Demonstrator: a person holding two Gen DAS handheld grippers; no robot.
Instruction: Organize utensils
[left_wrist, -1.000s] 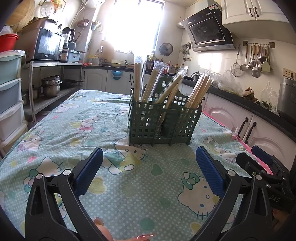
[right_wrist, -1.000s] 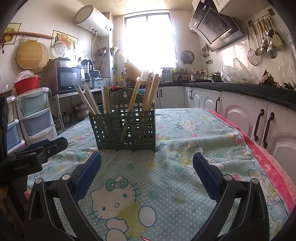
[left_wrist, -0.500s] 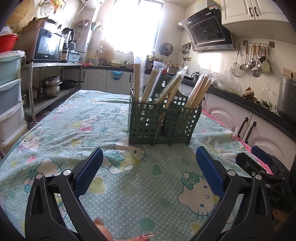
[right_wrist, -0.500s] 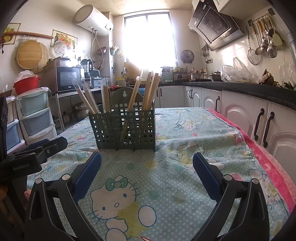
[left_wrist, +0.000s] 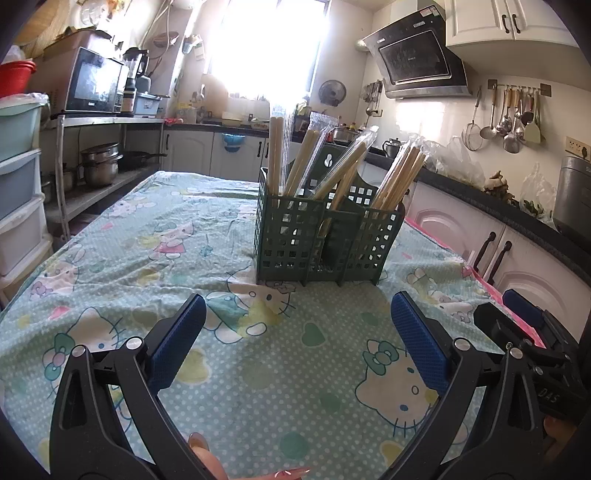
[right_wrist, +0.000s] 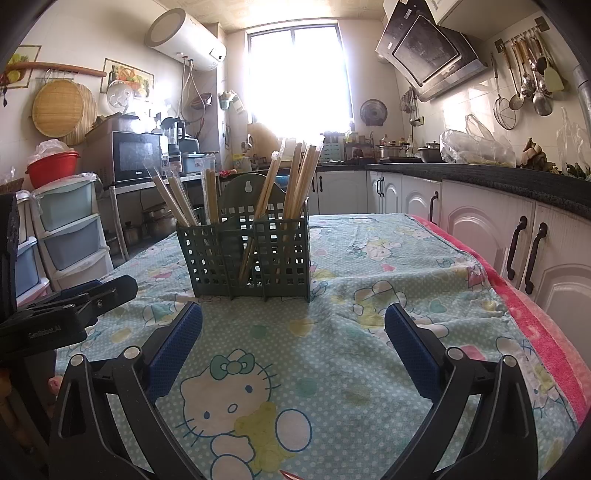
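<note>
A dark green lattice utensil holder (left_wrist: 325, 243) (right_wrist: 247, 258) stands upright mid-table on the cartoon-cat tablecloth (left_wrist: 258, 354) (right_wrist: 332, 354). Several pairs of wooden chopsticks in clear wrappers (left_wrist: 336, 166) (right_wrist: 299, 181) lean out of its compartments. My left gripper (left_wrist: 297, 306) is open, low over the cloth, well short of the holder, nothing between its blue pads (left_wrist: 417, 343). My right gripper (right_wrist: 293, 314) is also open and empty, just in front of the holder. Each gripper appears at the edge of the other's view: the right gripper's body (left_wrist: 532, 347), the left gripper's body (right_wrist: 70, 306).
White cabinets under a dark counter (right_wrist: 517, 236) run close along the table's right side, beside a pink cloth edge (right_wrist: 532, 317). Plastic drawers (right_wrist: 70, 229) and a metal rack with pots (left_wrist: 99, 166) stand left. Fingertips (left_wrist: 207, 458) show below the left gripper.
</note>
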